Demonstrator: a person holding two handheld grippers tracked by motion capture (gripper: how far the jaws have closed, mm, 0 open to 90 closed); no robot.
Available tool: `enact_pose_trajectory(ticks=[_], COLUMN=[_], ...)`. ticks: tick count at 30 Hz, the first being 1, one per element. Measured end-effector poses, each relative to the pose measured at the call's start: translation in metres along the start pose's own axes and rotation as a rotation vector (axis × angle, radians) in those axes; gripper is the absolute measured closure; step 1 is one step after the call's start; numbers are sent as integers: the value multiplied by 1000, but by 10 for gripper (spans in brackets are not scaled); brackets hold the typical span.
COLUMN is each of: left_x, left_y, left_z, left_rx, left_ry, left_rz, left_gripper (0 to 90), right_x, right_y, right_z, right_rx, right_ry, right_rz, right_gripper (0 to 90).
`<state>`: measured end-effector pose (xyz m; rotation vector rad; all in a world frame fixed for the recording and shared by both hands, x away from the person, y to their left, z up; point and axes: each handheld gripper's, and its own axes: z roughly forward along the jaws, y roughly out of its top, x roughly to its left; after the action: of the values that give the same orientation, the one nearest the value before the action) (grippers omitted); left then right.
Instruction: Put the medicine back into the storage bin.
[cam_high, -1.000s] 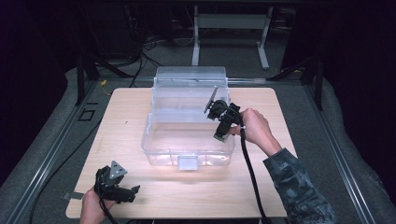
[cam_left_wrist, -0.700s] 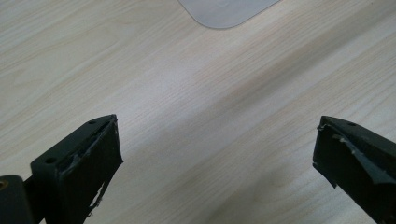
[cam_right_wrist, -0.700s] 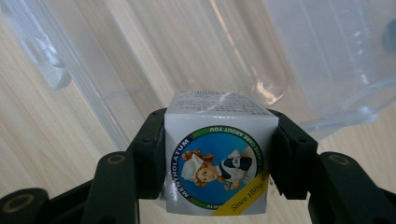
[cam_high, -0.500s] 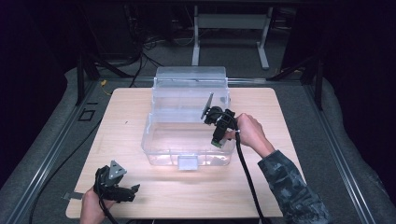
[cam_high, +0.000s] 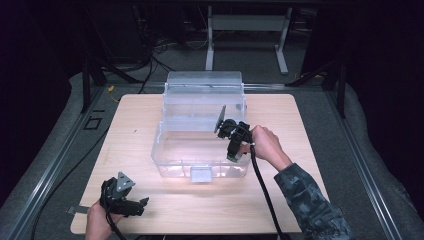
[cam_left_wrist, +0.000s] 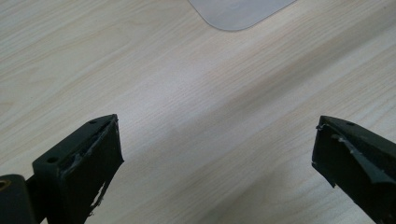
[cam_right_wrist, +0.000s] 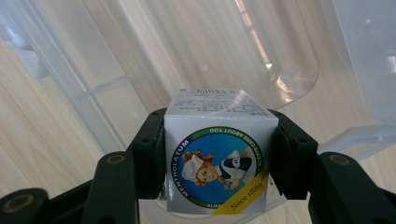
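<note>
Right fingers (cam_right_wrist: 154, 154) clamping Mentholatum box (cam_right_wrist: 217, 154) above clear bin (cam_high: 170, 150), left fingers (cam_left_wrist: 100, 158) apart

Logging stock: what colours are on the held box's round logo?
Blue centre, green ring, on the white box; right gripper view.

The high view is looking forward and down over the whole tabletop (cam_high: 150, 125) from afar. The left gripper view is hovering close above bare wood, facing down. The right gripper view is peering closely into the clear bin (cam_right_wrist: 224, 51), which the high view is also showing (cam_high: 200, 130).
</note>
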<state>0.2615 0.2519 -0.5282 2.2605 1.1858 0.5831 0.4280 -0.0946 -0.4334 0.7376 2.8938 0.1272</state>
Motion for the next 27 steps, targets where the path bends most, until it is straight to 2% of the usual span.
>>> enact_pose_trajectory(ticks=[2, 3, 4, 8, 13, 14, 15, 18, 19, 20, 22, 23, 24, 25, 27], left_x=[-1, -1, -1, 0, -1, -1, -1, -1, -1, -1, -1, -1, -1, -2, -2], left_y=[0, 0, 0, 0, 0, 0, 0, 0, 0, 0, 0, 0, 0, 0, 0], left_z=[0, 1, 1, 1, 1, 1, 2, 2, 2, 2, 2, 2, 2, 2, 2], left_rx=[2, 2, 4, 7, 6, 12, 14, 16, 16, 15, 16, 17, 21, 22, 20], left_ry=[-3, -3, -1, 2, 3, 1, 2, -2, -2, -2, -2, -3, -4, -3, -3], left_rz=[1, 2, 7, 3, 5, 9, 7, 4, 4, 3, 8, 11, 12, 11, 14], left_gripper=[15, 15, 15, 19, 19, 19, 22, 26, 26, 26, 26, 26, 27, 27, 27], right_x=[0, 0, 0, 1, -2, -2, -3, -5, -6, -7, -8, -9, -8, -9, -9], right_y=[0, 0, 0, 0, 1, 1, 1, 0, 1, 0, 0, 1, 0, 1, 1], right_z=[1, 2, 3, 8, 12, 14, 14, 19, 19, 21, 23, 23, 24, 25, 28], right_rx=[2, 2, 6, -7, 33, 21, 40, 38, 59, 47, 54, 73, 60, 83, 81], right_ry=[-1, -18, 4, 8, 35, 33, 44, 57, 66, 63, 70, 81, 79, 91, 92], right_rz=[1, -4, -2, -2, 1, 10, 10, 19, 22, 22, 25, 23, 24, 24, 26], right_gripper=[455, 456, 455, 455, 454, 454, 454, 453, 453, 453, 452, 452, 453, 453, 453])
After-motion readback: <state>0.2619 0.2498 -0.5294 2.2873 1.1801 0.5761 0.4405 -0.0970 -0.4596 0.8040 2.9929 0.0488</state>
